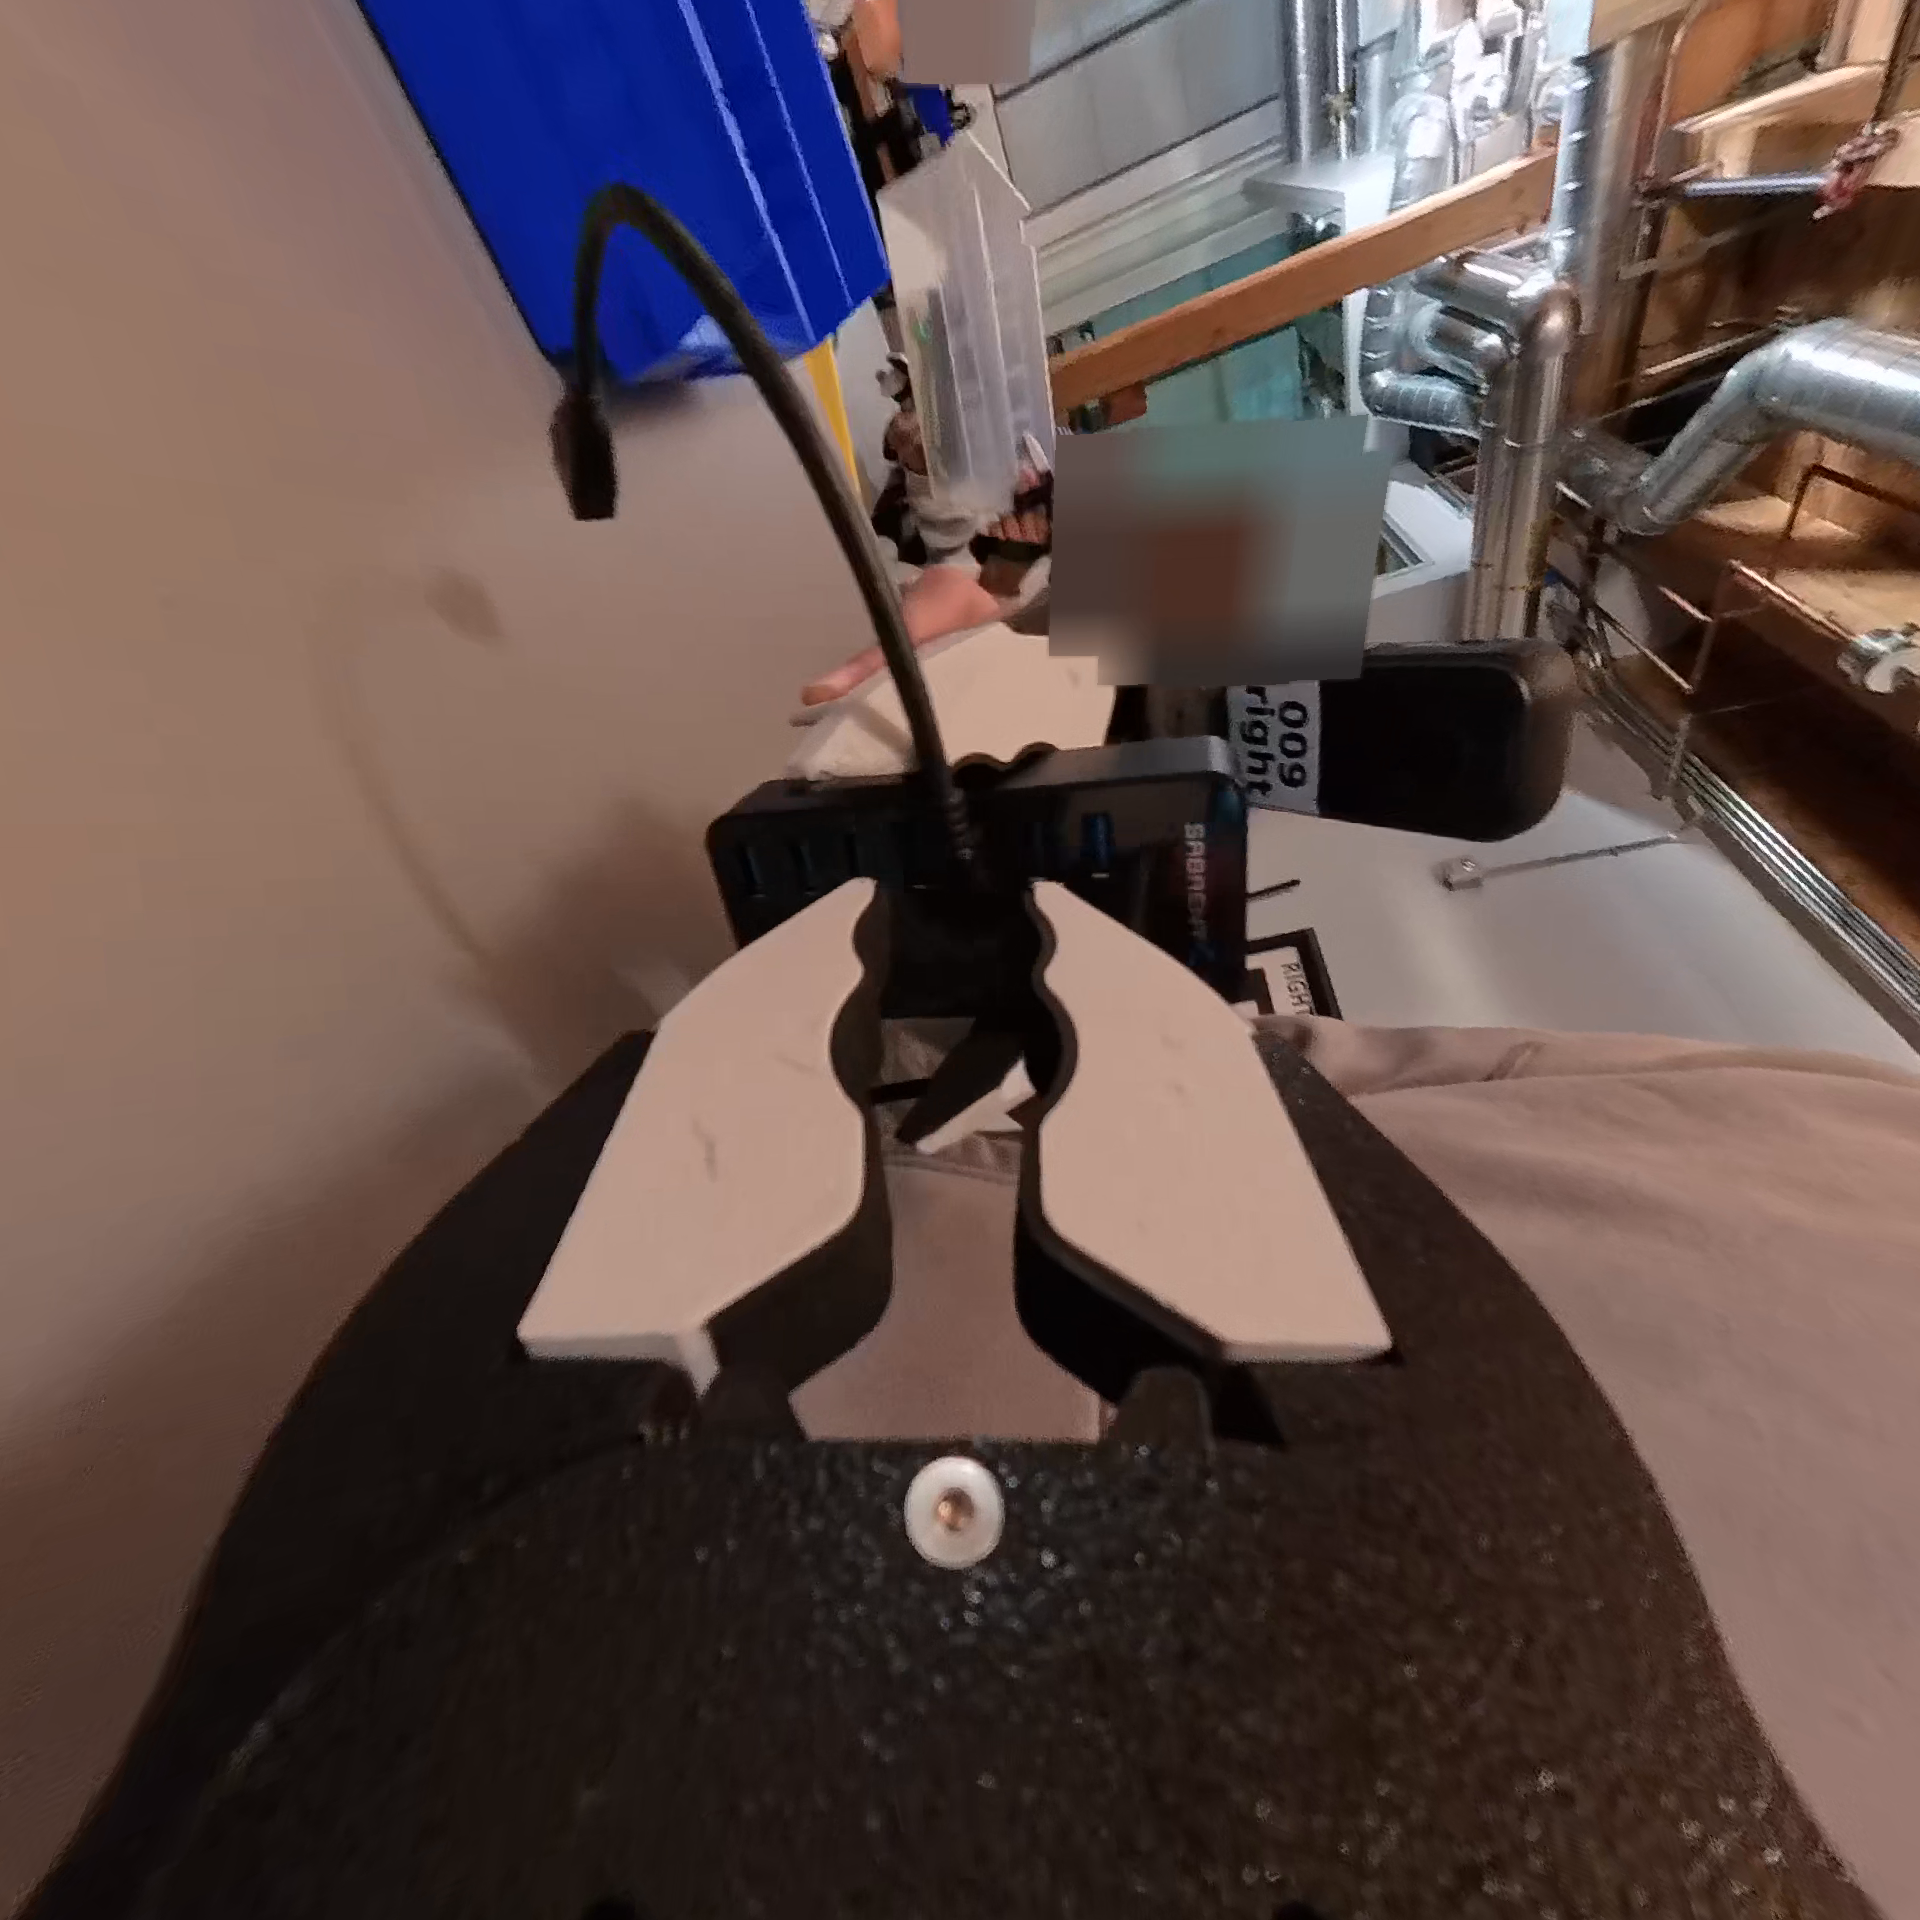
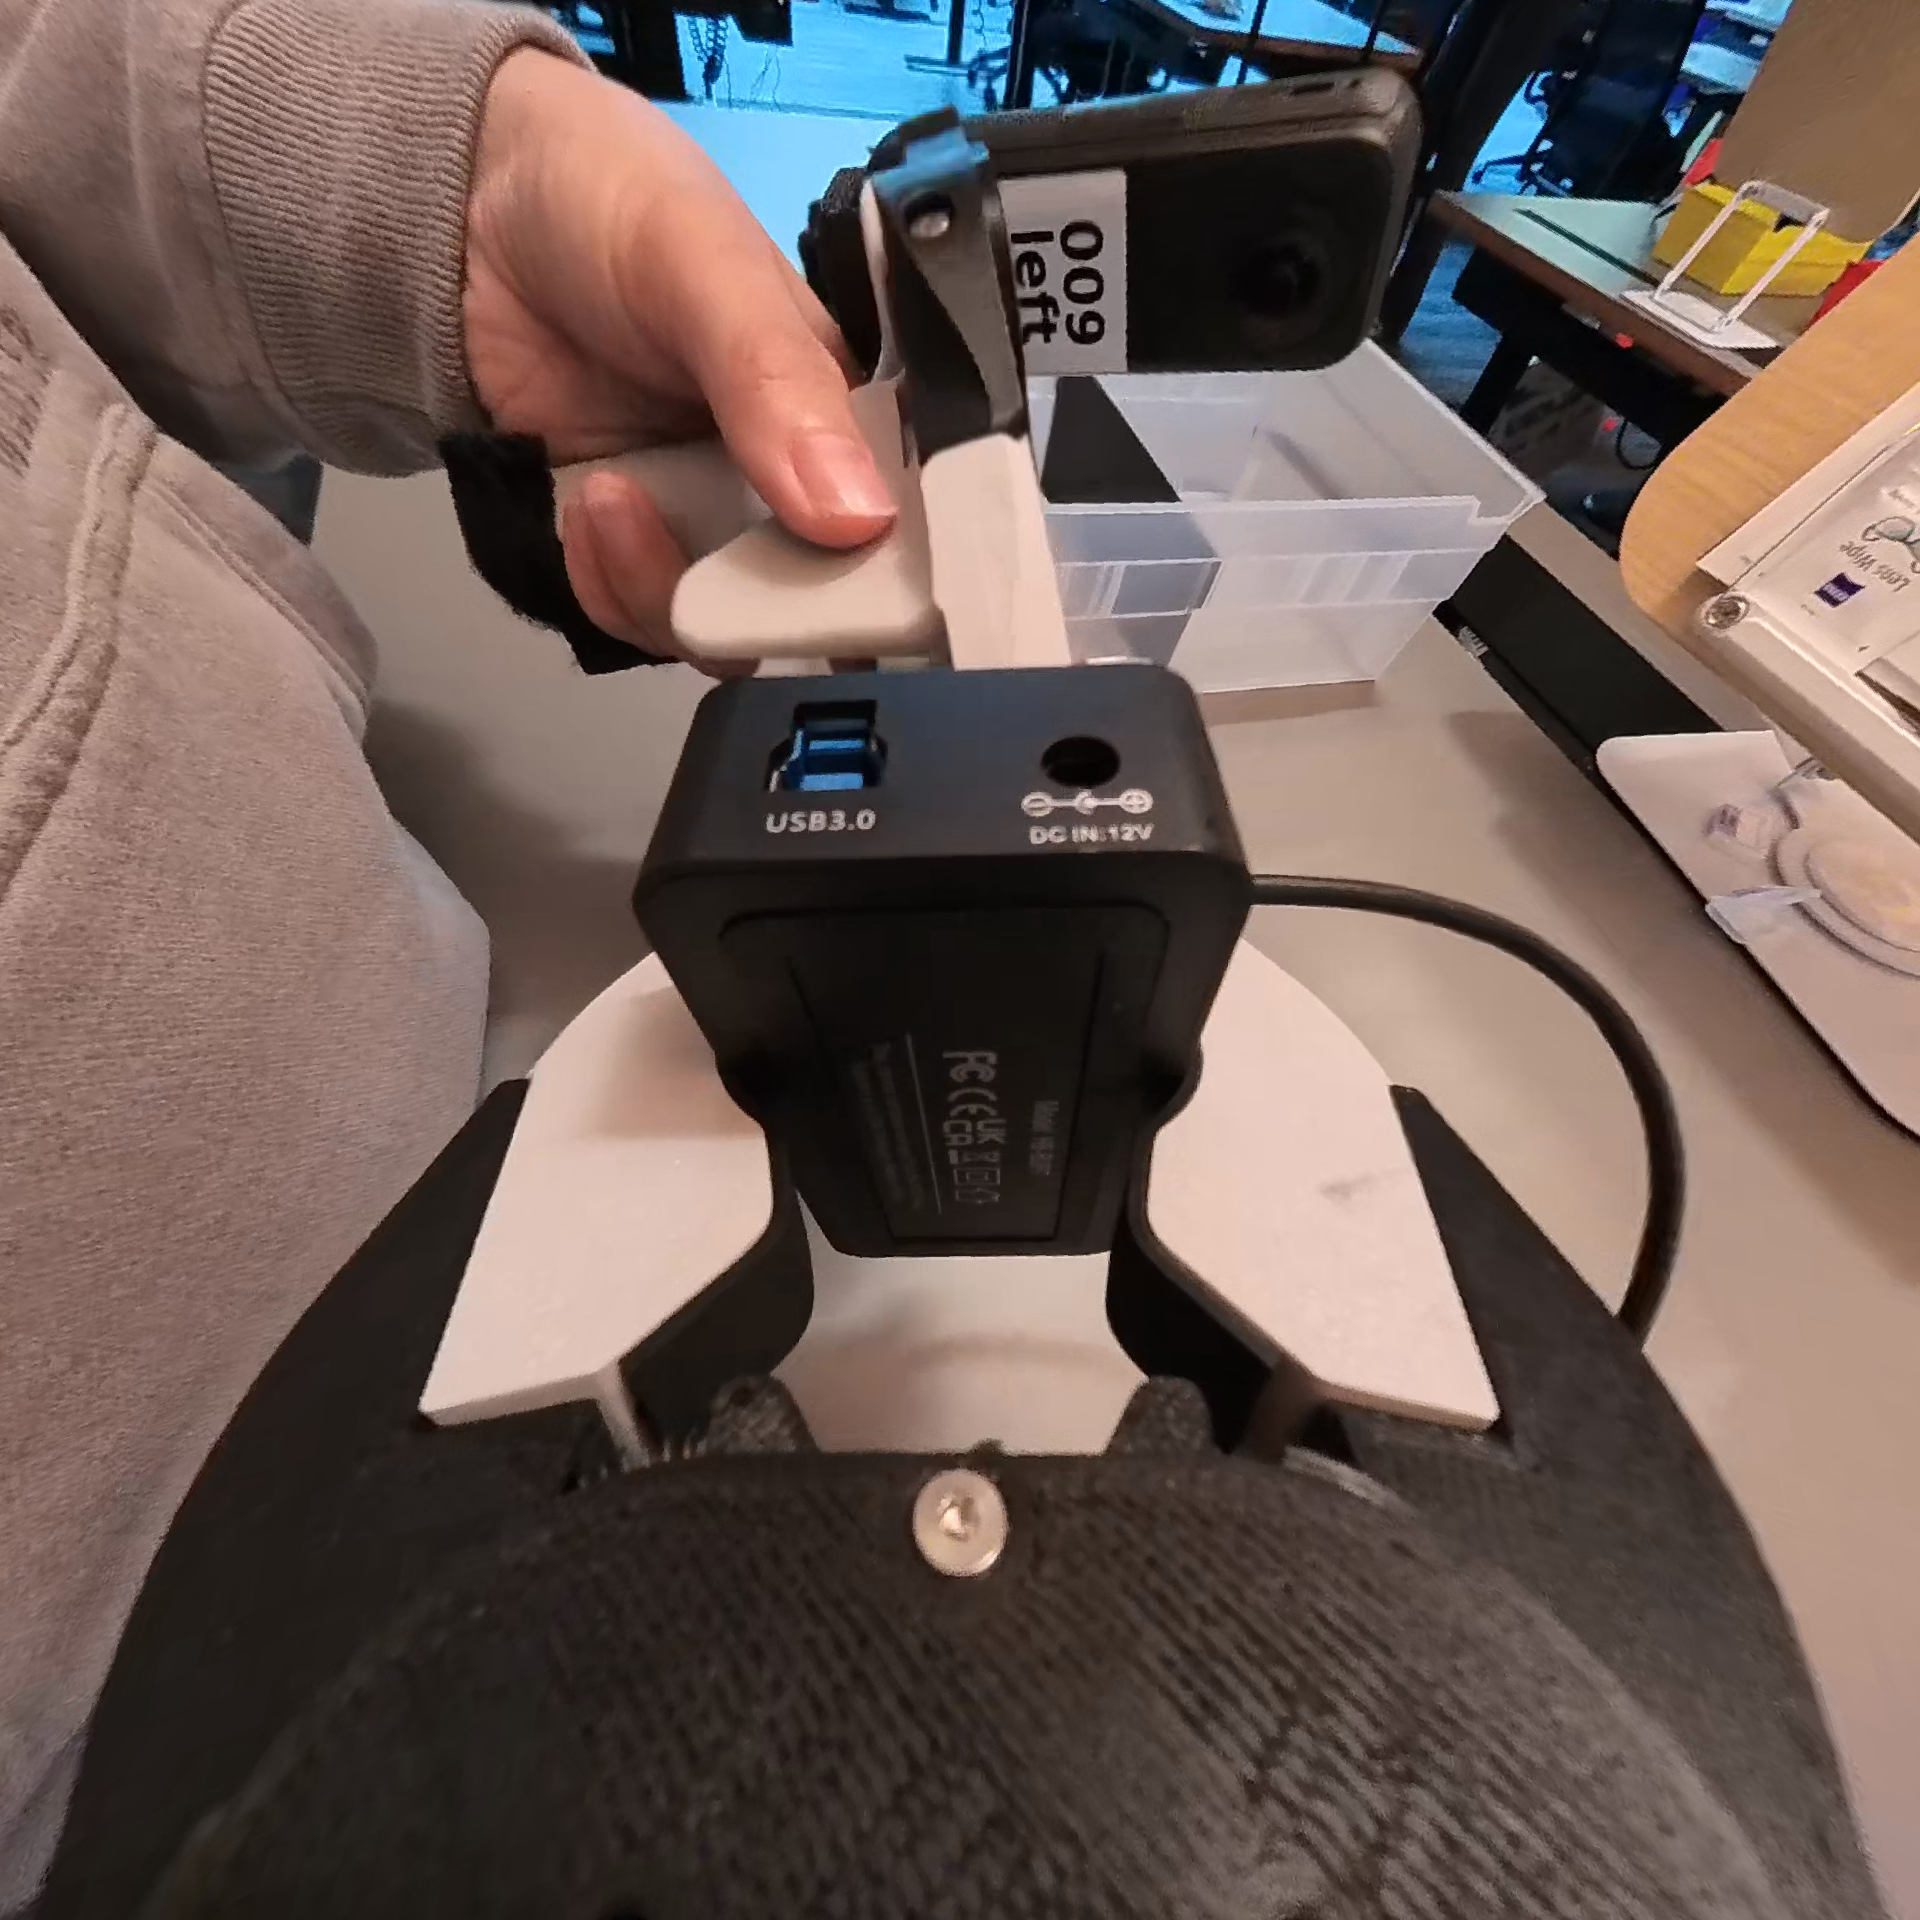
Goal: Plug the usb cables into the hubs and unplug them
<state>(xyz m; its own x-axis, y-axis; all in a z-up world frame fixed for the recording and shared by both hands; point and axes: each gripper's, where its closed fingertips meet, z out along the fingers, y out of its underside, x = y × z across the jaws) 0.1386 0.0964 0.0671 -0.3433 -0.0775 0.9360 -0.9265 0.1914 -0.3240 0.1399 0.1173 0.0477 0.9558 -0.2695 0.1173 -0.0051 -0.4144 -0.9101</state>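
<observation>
Right gripper (image 2: 961,1081) has the black USB hub (image 2: 940,935) pinched across its body, held up off the grey worktop (image 2: 1455,831), end face with 1 blue port and 1 round power socket turned toward the camera. That grip looks firm, the fingers pressing in on both long sides.

Over on the left wrist view, the left gripper (image 1: 951,904) is nearly closed around a black plug right at the hub's (image 1: 966,831) row of ports. The USB cable (image 1: 790,416) arcs up and away from that plug, and its far end, a small black connector (image 1: 587,457), dangles free in the air. Whether the plug is seated in its port or sitting just at the mouth, I can't tell; the fingers hide the join.

So where are we? My read: mid-cycle on 1 cable, either pushing in or about to pull out. The other ports visible along the row look empty, so plenty remains if more cables are due.

From the right wrist view, the person's hand (image 2: 665,343) grips the left gripper's handle just behind the hub, and another stretch of black cable (image 2: 1558,1039) loops across the worktop to the right. A clear plastic bin (image 2: 1299,561) sits beyond.
</observation>
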